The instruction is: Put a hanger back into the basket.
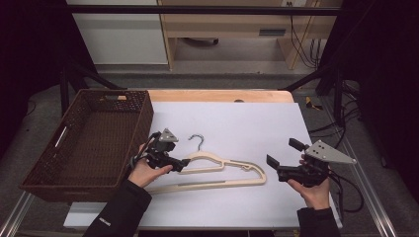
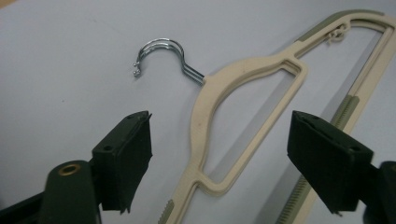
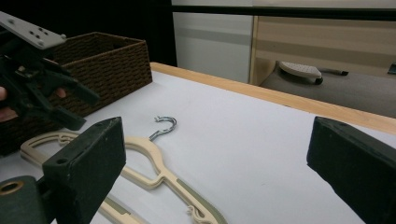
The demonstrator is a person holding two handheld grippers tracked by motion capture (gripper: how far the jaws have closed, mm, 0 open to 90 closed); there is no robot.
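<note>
Cream plastic hanger with a metal hook (image 1: 217, 170) is lying flat on the white counter (image 1: 237, 123), its neck sitting between the released left gripper (image 2: 219, 154), untouched; right gripper (image 3: 224, 168) is hovering apart, released.

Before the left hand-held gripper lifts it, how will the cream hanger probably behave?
The hanger looks thin and open-framed, so probably light and fairly stiff. Gripped near its neck, the long arms may tilt. Lying flat on the smooth white sheet, it would likely slide, not roll.
</note>
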